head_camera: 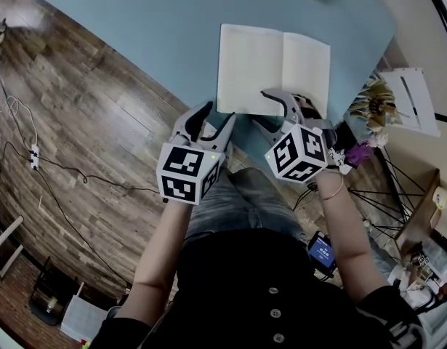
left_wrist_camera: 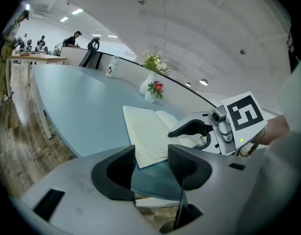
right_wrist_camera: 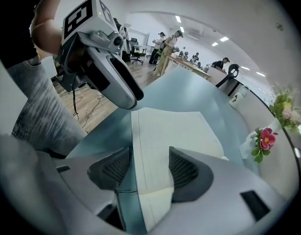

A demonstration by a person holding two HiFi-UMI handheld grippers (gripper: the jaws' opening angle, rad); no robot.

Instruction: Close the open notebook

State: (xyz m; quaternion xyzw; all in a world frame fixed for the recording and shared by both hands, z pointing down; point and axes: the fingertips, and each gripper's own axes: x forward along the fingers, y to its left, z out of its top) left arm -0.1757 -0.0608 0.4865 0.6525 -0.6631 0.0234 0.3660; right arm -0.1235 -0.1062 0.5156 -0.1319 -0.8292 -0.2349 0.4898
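The notebook (head_camera: 270, 67) lies spread flat by the desk's (head_camera: 136, 20) near edge, its near right part hidden beneath the right gripper (head_camera: 290, 106), whose parted jaws straddle the page edge, contact unclear, while the left gripper (head_camera: 214, 118), jaws apart and empty, hangs at that edge beside the book's left corner.

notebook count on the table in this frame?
1. The notebook lies open, pages up, near the close edge of the blue table, with the open right tongs over its near edge. No other shows, though the views cut off part of the table.
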